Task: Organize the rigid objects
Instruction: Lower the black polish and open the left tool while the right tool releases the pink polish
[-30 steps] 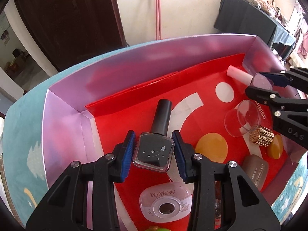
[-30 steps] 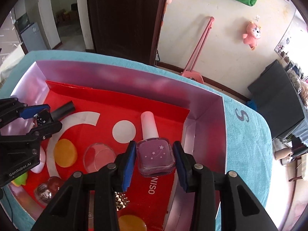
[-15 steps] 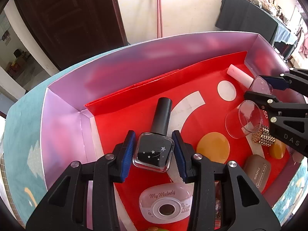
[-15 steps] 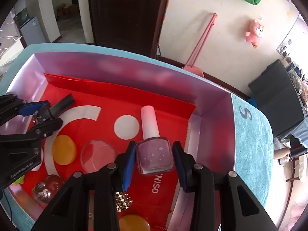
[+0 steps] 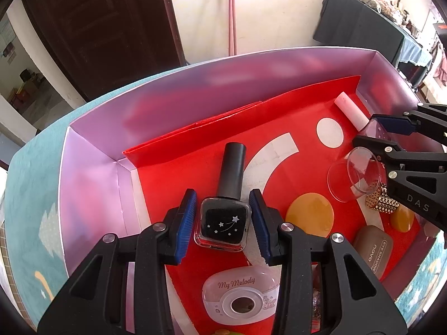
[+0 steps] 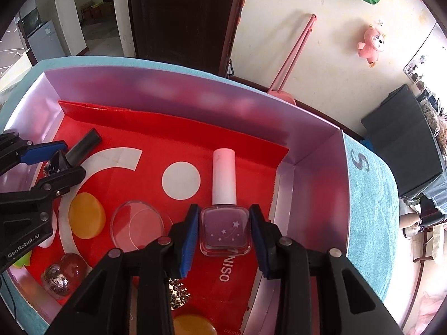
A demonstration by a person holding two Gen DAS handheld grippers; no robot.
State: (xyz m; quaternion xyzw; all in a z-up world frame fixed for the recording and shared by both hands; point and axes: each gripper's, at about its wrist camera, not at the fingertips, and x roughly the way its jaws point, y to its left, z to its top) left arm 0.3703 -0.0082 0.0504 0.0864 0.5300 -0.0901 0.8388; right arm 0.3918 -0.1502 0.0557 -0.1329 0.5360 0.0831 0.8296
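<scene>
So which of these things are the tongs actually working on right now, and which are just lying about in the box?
In hand:
- square black nail polish bottle with black cap, between left tongs
- square mauve nail polish bottle with white cap, between right tongs

Lying about:
- clear round plastic lid
- white My Melody case
- flat amber oval stone
- brown eye shadow case
- gold studded piece

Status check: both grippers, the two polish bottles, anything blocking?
Left gripper shut on black bottle. Right gripper shut on purple bottle. Both low inside box. Clear lid just beside right gripper; nothing blocking.
</scene>
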